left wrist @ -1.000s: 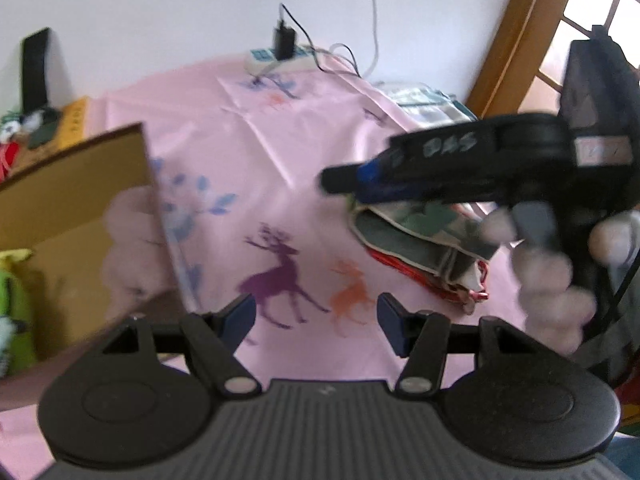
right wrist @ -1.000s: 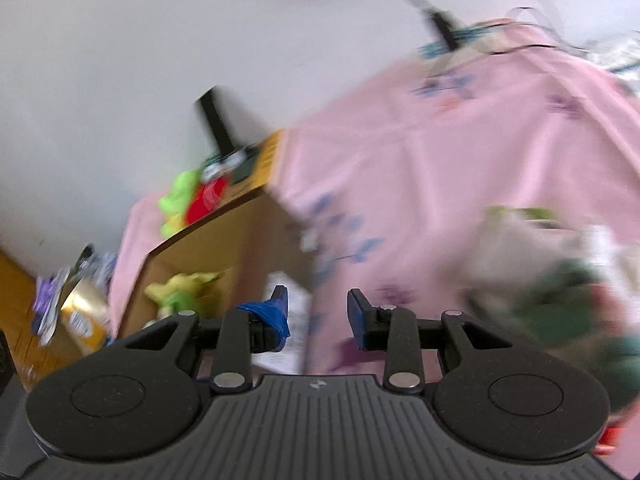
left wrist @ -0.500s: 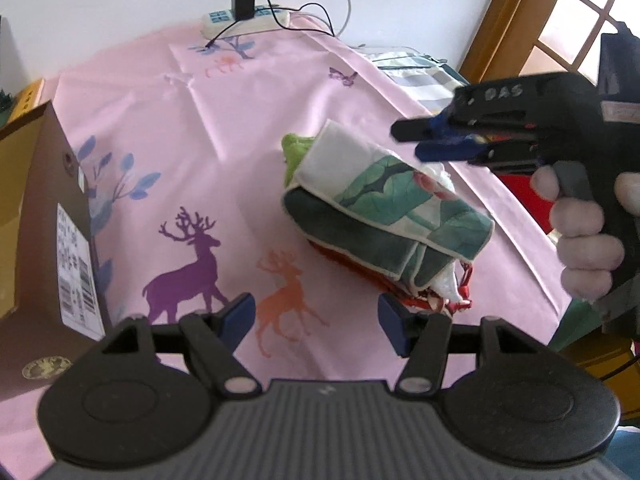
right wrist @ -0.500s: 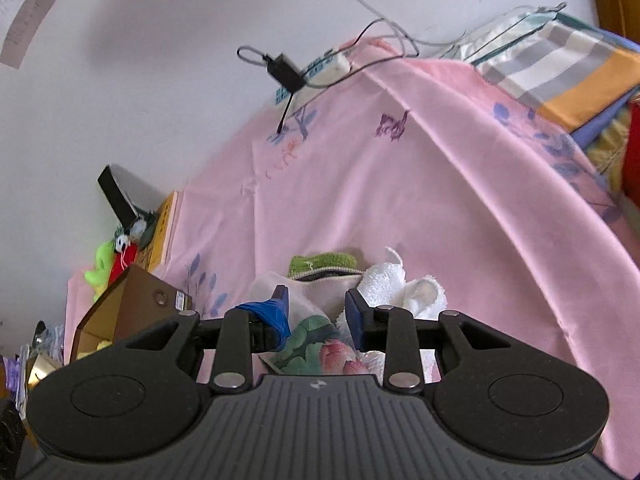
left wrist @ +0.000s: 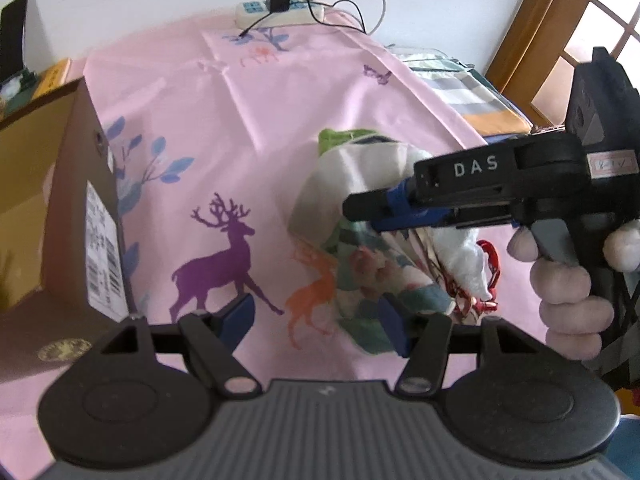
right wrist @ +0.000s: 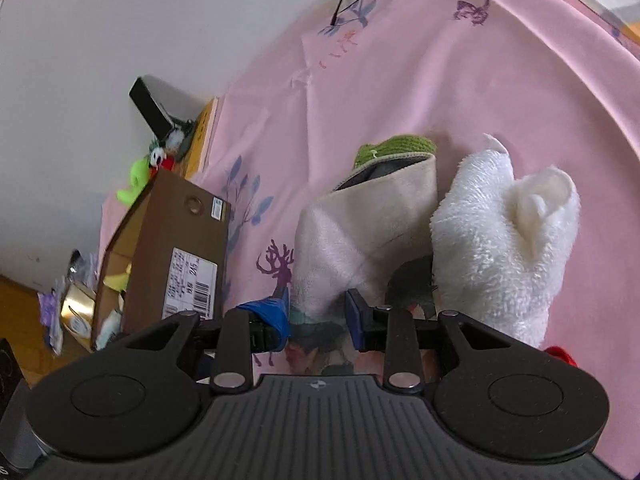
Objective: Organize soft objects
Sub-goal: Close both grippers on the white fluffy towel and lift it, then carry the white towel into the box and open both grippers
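Compared to half a second back, the right tool (left wrist: 362,210) has dropped onto the cloth pile (left wrist: 360,216); its blue tips were up above and right of it, now the floral cloth (right wrist: 320,334) sits between them, though I can't tell if it's actually clenched yet. White towel (right wrist: 504,236) is just right of that tool. Left tool (left wrist: 316,318) hangs released, near the pile's close edge. Box (left wrist: 56,208) sits off to its left on the pink counter (left wrist: 256,128).
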`<action>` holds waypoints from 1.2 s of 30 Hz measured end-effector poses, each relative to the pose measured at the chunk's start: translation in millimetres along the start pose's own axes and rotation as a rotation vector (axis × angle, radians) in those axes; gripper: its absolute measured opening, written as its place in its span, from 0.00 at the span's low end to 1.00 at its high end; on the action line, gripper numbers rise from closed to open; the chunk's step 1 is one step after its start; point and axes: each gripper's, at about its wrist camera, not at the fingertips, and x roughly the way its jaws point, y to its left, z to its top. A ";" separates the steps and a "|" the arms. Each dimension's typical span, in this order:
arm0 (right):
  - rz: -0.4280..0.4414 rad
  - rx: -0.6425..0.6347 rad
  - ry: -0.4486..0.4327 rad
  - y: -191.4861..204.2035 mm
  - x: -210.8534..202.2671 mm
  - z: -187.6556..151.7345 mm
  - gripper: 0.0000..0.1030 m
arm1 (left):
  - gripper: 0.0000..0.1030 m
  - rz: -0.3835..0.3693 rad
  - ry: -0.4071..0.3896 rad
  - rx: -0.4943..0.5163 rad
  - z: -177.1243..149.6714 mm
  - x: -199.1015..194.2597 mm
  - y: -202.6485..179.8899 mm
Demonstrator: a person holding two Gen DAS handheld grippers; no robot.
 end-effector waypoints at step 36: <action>-0.045 0.274 -0.164 -106.8 -62.0 3.9 0.14 | 0.49 -0.298 0.042 0.136 72.7 100.8 -89.9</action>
